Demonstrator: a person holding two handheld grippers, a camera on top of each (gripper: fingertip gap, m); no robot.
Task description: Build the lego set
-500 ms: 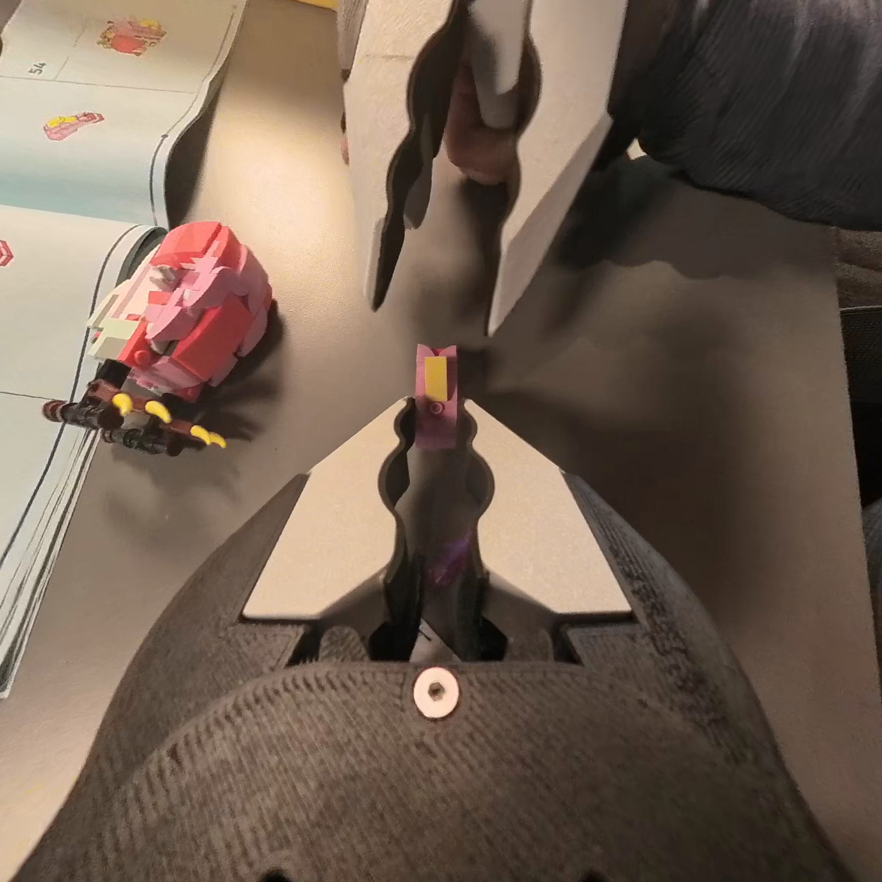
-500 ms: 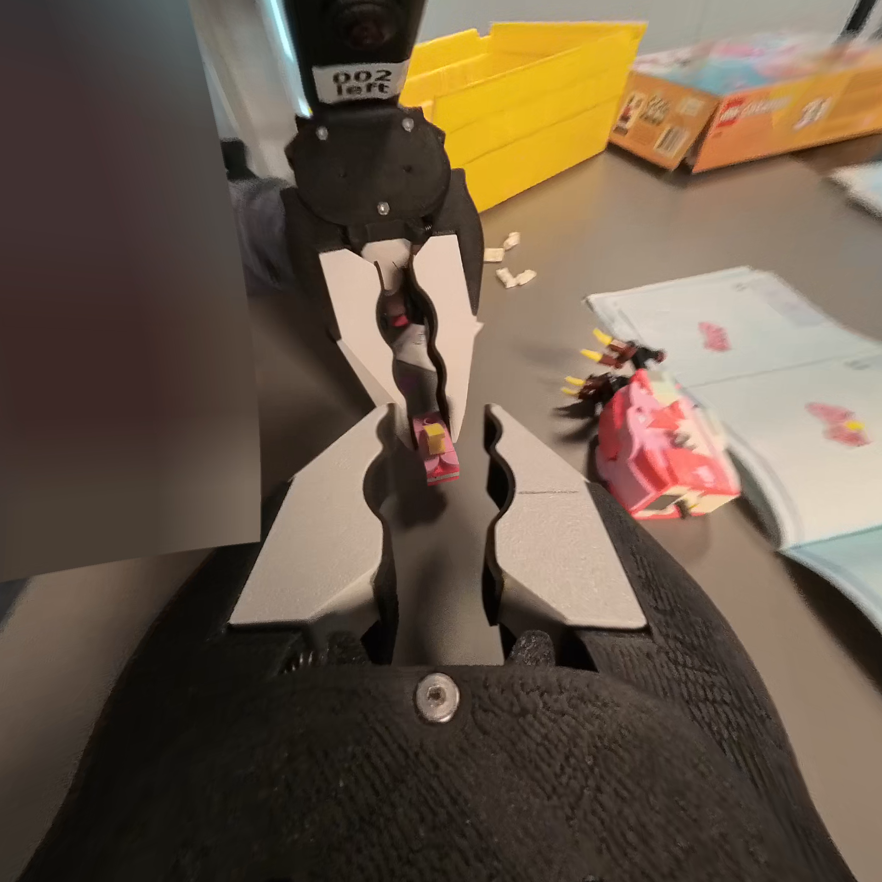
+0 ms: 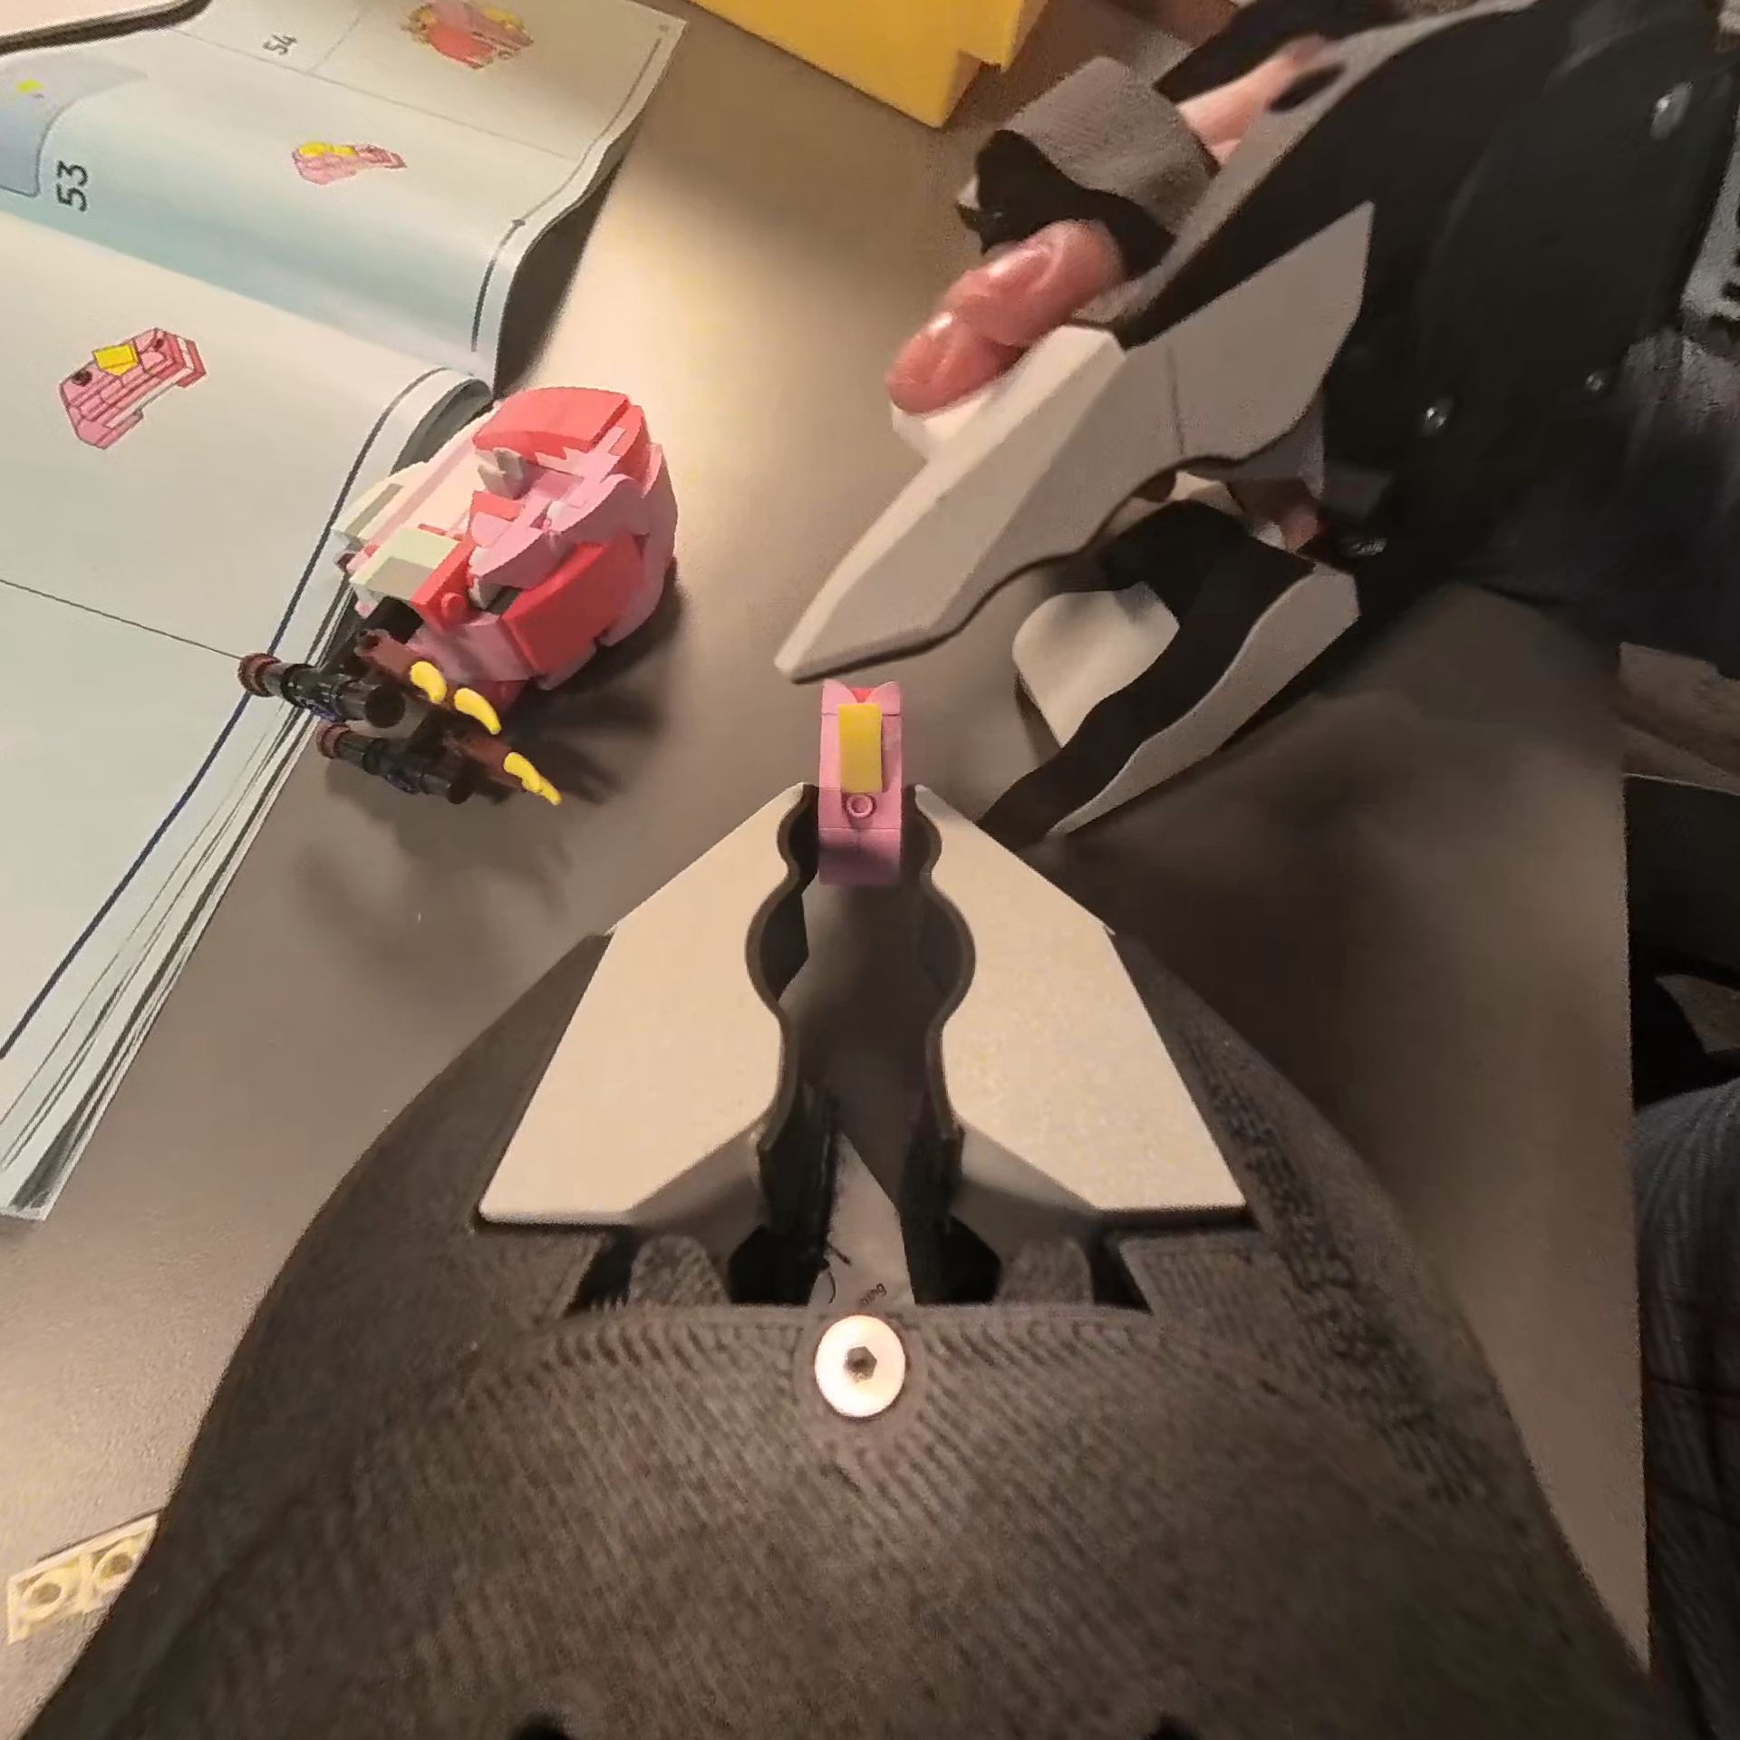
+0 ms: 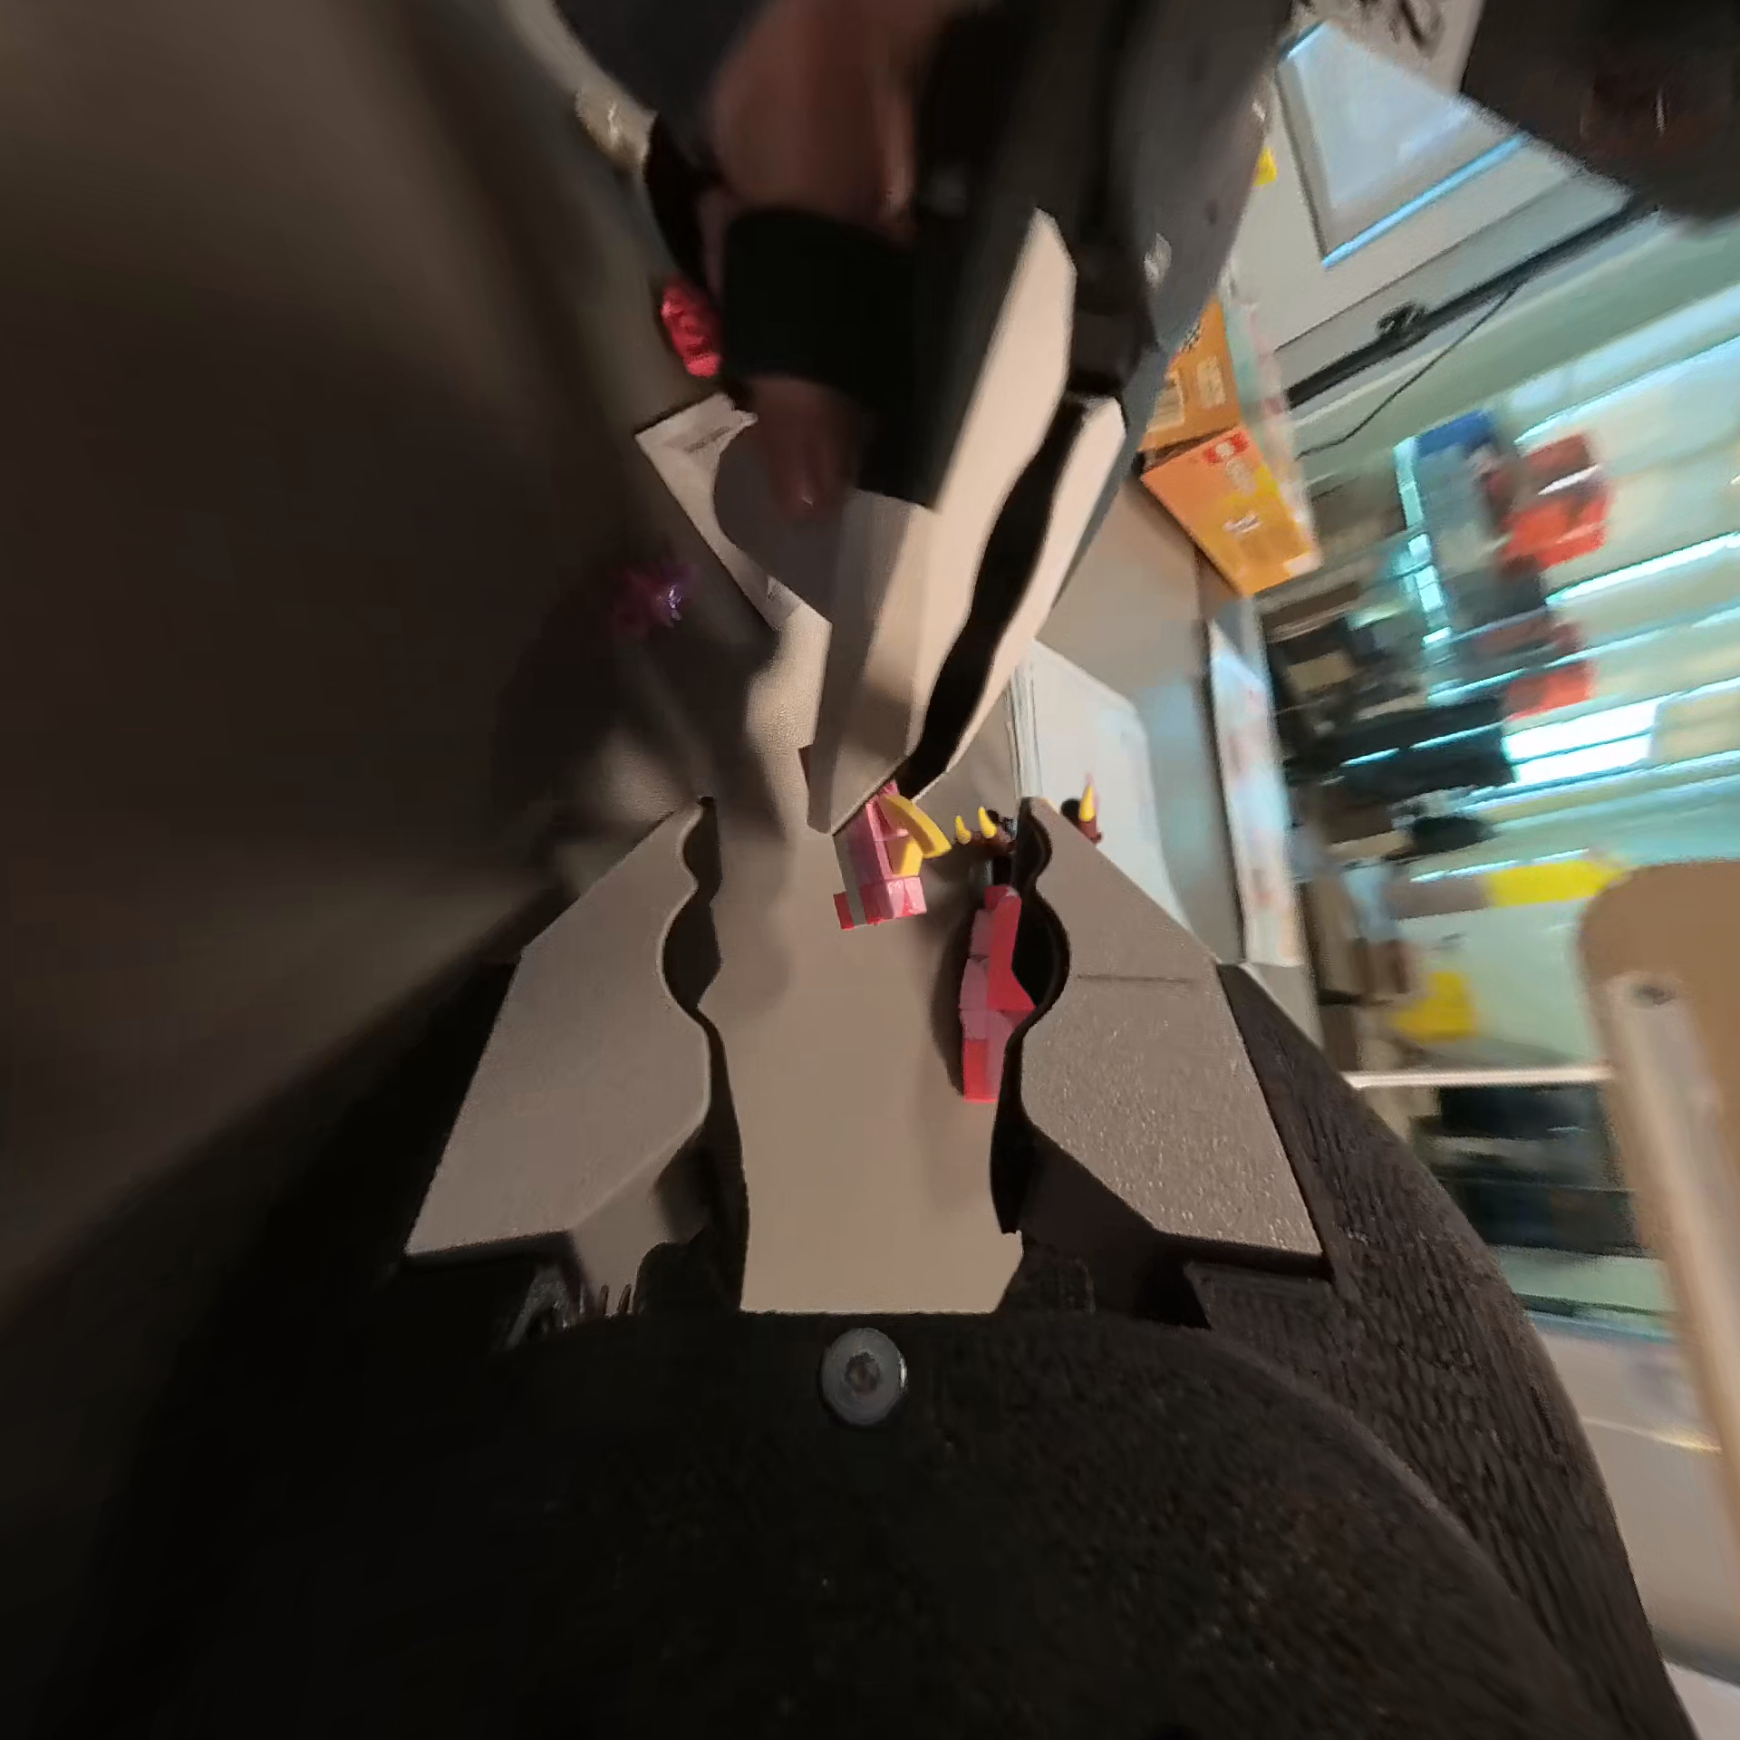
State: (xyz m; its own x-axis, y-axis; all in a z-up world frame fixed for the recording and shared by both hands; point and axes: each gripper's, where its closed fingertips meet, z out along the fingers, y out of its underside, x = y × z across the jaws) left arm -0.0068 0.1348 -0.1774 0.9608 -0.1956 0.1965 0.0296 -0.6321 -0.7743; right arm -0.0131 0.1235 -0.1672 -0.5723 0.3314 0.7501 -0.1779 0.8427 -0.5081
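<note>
We see the left hand-held gripper (image 3: 859, 810) clenched on a small pink brick piece (image 3: 857, 786) above the counter (image 3: 753, 330), the right hand-held gripper (image 4: 866, 819) spread wide just beside; we judge it light, rigid, slick, snap-apart, best pinched on flat sides.

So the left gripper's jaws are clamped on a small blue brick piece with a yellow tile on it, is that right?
Not quite: the piece is pink, not blue. The left wrist view shows the left gripper clamped on a small pink brick piece with a yellow tile on it.
</note>
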